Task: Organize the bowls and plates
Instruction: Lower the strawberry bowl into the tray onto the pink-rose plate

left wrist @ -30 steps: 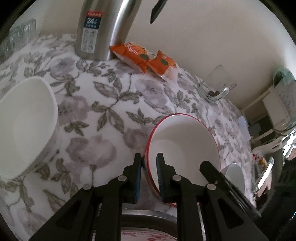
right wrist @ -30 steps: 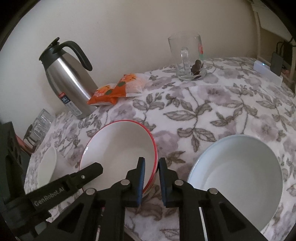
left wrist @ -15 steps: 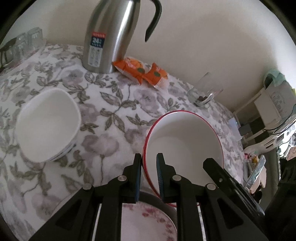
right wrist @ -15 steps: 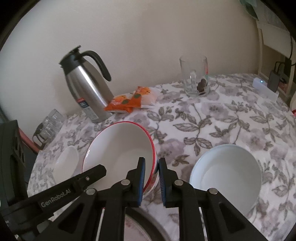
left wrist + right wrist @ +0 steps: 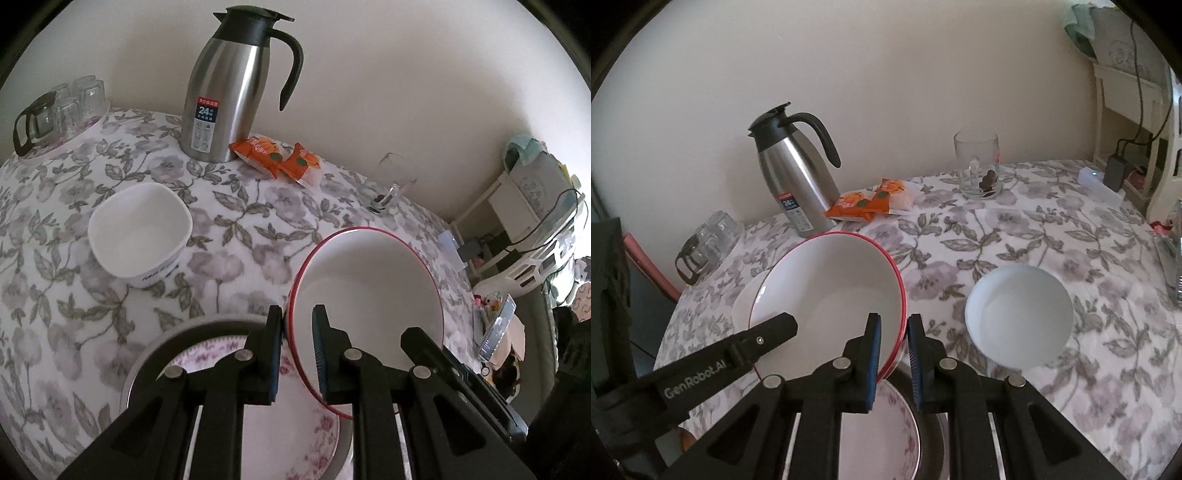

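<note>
Nearest in both wrist views sits the floral plate point(image 5: 295, 435), inside a dark-rimmed dish point(image 5: 147, 362) at the table's near edge. Directly above it hangs the red-rimmed bowl point(image 5: 369, 288), carried by both claws and clear of the table. The left gripper point(image 5: 297, 354) is closed on the bowl's left rim, 1 pad inside and 1 outside; the right gripper point(image 5: 894, 360) is clamped the same way on the opposite, right rim. With 2 pinches on opposite edges, the bowl hangs tipped, its mouth turned partly toward the far wall. The relation that matters, as I judge it: the bowl lies straight ahead of both claws and over the plate, so neither hand is nearer, and any move must be made by the 2 together or the rim will twist in the pads. Further out, 2 candidate resting places lie on the flowered cloth point(image 5: 1015, 240): the square bowl point(image 5: 140, 229) to the left, and the round white bowl point(image 5: 1019, 317) to the right, each well apart from the carried one. The round bowl looks the likelier nest, though I cannot tell which is meant. Far back by the wall stand a steel jug point(image 5: 794, 184), orange packets point(image 5: 868, 201) and a glass mug point(image 5: 979, 166), all out of the way.
</note>
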`<move>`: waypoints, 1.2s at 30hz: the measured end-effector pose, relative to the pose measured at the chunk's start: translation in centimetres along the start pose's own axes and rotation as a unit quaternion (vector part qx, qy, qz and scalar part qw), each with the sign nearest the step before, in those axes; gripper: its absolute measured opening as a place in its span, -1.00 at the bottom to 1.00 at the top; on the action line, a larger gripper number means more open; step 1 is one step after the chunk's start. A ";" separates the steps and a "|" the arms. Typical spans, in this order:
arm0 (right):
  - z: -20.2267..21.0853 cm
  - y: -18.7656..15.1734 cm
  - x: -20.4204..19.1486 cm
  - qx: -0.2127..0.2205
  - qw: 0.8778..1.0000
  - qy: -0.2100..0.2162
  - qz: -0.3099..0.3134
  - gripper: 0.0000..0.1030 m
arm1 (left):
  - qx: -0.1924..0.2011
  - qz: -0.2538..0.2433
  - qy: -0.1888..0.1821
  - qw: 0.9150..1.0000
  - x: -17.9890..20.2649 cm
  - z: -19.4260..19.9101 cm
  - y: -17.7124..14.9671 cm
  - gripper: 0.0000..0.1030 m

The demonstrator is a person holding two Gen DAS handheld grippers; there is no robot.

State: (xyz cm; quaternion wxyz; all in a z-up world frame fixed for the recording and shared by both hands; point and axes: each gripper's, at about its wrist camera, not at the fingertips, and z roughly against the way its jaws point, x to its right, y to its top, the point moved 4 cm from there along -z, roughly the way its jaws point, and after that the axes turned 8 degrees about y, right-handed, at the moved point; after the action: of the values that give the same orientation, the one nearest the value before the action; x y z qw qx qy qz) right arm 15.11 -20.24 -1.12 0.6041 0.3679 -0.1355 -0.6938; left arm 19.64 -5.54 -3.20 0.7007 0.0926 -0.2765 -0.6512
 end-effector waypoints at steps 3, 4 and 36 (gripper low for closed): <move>0.8 -0.8 -0.1 -0.001 1.000 -0.001 -0.002 -0.69 | 0.006 -0.008 0.002 1.000 0.2 0.9 -0.7 -0.68; 1.0 -1.0 -0.1 -0.002 1.000 -0.001 -0.003 -0.68 | 0.007 -0.009 0.003 1.000 0.2 1.2 -0.9 -0.68; -1.1 -8.5 -2.2 -0.091 0.995 0.028 -0.013 -0.69 | -0.078 0.044 0.036 0.995 -6.1 0.1 -7.4 -0.68</move>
State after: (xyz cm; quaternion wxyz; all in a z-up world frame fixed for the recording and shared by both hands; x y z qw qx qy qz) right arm 9.60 -15.89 -6.45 0.6300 0.3318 -0.0502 -0.7004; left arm 13.23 -0.61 -8.38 0.7432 0.0485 -0.2034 -0.6356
